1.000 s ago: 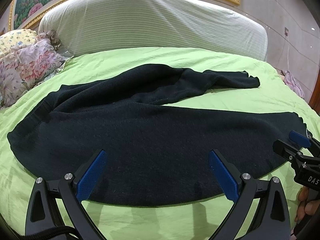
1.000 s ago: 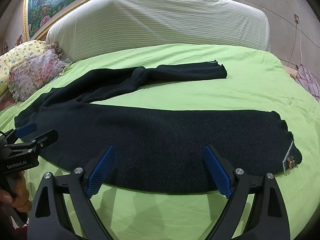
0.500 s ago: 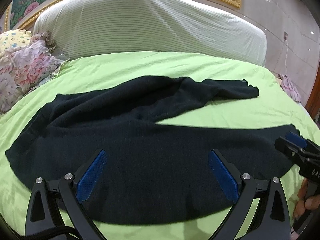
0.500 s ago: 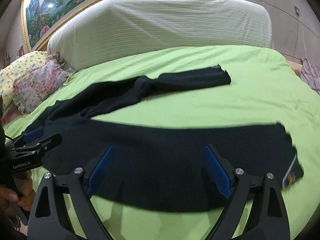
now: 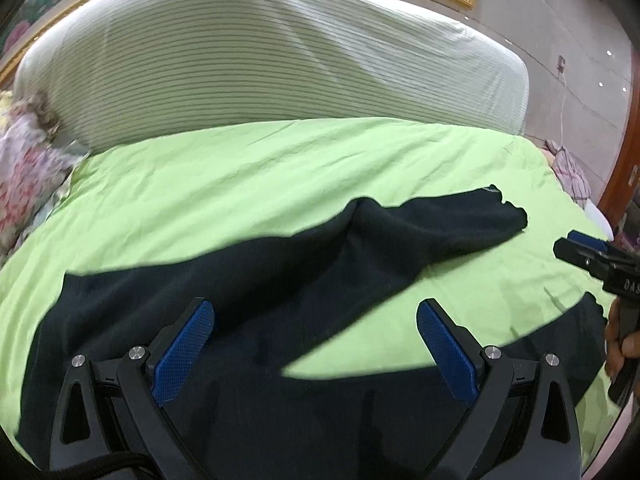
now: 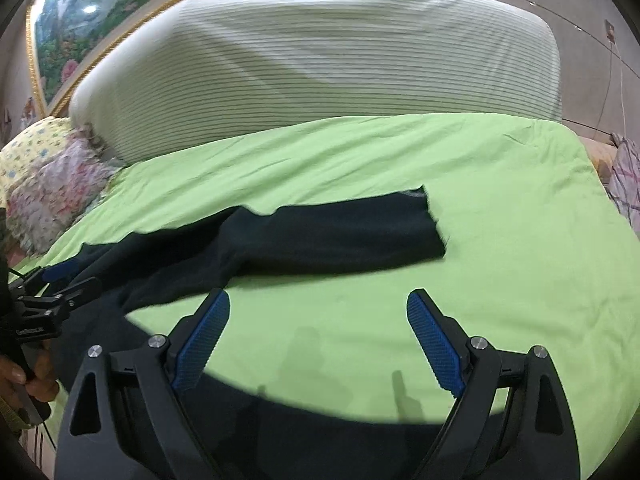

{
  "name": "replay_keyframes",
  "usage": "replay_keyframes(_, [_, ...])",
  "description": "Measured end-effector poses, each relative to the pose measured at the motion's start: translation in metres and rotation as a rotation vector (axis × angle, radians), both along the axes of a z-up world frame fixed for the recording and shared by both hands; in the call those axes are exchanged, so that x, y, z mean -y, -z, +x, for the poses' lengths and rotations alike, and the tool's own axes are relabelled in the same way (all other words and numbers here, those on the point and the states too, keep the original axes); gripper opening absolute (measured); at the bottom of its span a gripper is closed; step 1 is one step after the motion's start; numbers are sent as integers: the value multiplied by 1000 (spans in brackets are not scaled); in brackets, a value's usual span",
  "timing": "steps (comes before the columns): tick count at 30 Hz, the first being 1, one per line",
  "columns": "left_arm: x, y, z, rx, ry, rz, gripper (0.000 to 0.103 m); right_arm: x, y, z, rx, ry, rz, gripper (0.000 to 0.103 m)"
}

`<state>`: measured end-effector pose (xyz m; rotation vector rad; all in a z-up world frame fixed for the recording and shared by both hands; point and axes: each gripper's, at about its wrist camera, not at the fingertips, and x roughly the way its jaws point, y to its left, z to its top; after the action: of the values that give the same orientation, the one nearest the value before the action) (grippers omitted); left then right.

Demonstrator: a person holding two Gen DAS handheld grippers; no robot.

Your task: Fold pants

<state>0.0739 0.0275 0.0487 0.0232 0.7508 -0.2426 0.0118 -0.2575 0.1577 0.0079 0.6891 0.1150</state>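
Black pants (image 5: 280, 280) lie spread on the green bedsheet (image 5: 280, 168), waist to the left and both legs running right. The far leg (image 6: 344, 236) ends in a cuff near the bed's middle. The near leg passes under both grippers. My left gripper (image 5: 316, 340) is open and empty above the crotch area. My right gripper (image 6: 318, 336) is open and empty above the green gap between the two legs. Each gripper shows at the edge of the other's view, the right gripper in the left wrist view (image 5: 588, 256) and the left gripper in the right wrist view (image 6: 56, 288).
A striped white headboard cushion (image 5: 260, 72) stands behind the bed. Floral pillows (image 6: 52, 196) lie at the left. A gold-framed painting (image 6: 80, 20) hangs above. Checked cloth (image 5: 572, 176) lies past the bed's right edge.
Both grippers have moved forward over the pants, toward the far leg. The near leg's lower edge has passed out of view beneath them. Both stay open.
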Motion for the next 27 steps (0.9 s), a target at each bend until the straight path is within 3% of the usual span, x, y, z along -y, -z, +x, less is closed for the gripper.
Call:
replay_keyframes(10, [23,8,74,-84,115,49,102,30,-9,83,-86,2,18,90])
replay_keyframes(23, [52,38,159,-282,261,71,97,75,27,181,-251,30,74,90])
replay_keyframes(25, [54,43,167,-315,281,92,94,76,33,192,-274,10,85,87])
replay_keyframes(27, [56,50,174,-363,304,122,79,74,40,196,-292,-6,93,69])
